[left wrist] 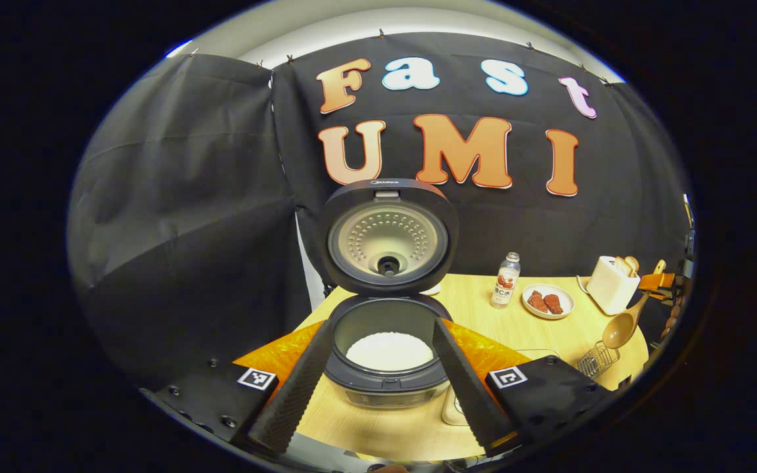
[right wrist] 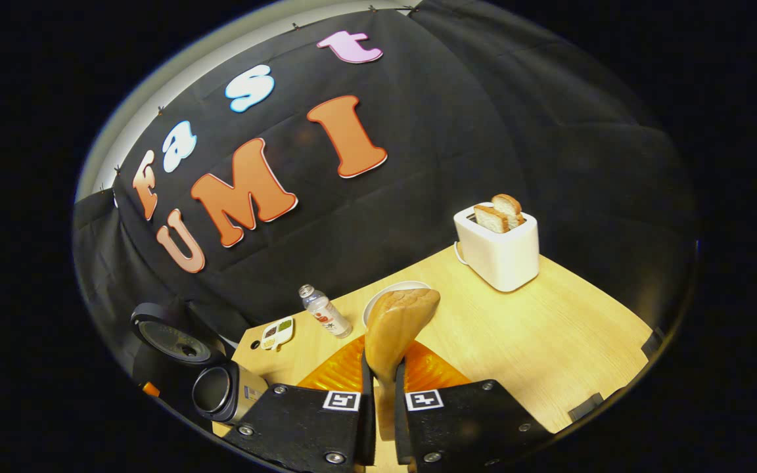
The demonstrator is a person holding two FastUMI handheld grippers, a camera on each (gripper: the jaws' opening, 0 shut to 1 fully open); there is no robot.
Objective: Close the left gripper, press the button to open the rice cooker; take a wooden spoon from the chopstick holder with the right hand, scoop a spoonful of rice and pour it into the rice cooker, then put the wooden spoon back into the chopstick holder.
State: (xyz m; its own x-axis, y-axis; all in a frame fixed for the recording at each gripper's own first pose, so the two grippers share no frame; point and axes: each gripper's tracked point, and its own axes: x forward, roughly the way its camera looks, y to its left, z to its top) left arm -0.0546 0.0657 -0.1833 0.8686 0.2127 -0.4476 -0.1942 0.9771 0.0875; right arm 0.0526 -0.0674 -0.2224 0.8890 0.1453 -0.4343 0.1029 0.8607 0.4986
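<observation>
Tabletop [right wrist: 549,328]: lifted wooden spoon [right wrist: 395,325], open rice cooker [left wrist: 386,309]

My left gripper view sits close above the open cooker [left wrist: 388,341], facing the back wall. My right gripper view hangs tilted over the bench [right wrist: 549,328], farther off. Both share the cooker, bottle [left wrist: 505,280] and toaster [right wrist: 498,246].

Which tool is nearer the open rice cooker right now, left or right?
Left. The left tool hangs just in front of the rice cooker, fingers spread either side of its pot. The right tool, gripping the wooden spoon, is off to the cooker's right, beside the toaster.
</observation>
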